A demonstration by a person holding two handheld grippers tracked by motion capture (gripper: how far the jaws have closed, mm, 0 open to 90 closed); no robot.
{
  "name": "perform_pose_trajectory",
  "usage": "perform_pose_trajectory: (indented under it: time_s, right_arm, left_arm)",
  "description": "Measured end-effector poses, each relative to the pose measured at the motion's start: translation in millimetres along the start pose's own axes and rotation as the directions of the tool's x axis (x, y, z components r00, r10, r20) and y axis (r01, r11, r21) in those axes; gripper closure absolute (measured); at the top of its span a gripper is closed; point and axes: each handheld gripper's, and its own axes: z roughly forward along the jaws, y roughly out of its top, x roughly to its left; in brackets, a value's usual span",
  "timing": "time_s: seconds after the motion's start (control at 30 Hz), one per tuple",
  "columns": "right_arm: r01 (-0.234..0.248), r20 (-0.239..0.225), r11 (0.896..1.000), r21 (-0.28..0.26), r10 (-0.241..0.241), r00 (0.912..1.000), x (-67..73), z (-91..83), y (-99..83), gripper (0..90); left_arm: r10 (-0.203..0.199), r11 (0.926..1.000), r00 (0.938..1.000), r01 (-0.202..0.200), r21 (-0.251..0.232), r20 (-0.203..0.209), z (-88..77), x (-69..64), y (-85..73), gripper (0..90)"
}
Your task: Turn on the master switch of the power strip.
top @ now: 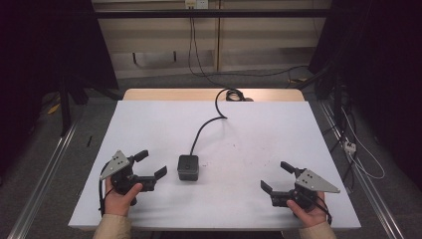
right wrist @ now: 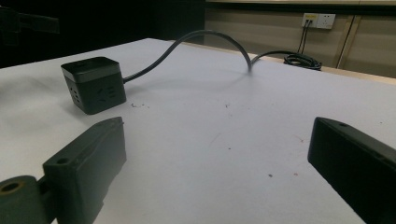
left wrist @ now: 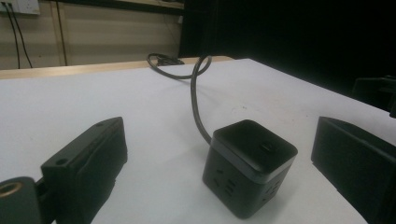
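My left hand-held gripper (top: 151,164) gaped wide just beside the black socket cube (top: 188,167); my right hand-held gripper (top: 276,177), equally wide, sat well apart. No lettering was readable.

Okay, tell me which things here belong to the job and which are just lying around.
Part of the job:
- black cube power socket
- its cable
- left gripper, open, beside the cube
- right gripper, open, farther off

Just lying about:
- wall outlet with plugged cords
- loose cables on the floor
- white table, only the work surface
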Motion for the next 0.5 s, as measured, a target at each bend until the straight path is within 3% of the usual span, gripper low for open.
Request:
perform_pose_trajectory:
  time_s: [0.5]
  right_arm:
    - [0.000,-0.004,1.000,-0.001,0.000,1.0000,0.7,0.4,0.3,3.8]
  left_arm:
    - [0.005,0.9999,0.9997,-0.006,0.015,0.022,11.1,-3.9,1.9,5.2]
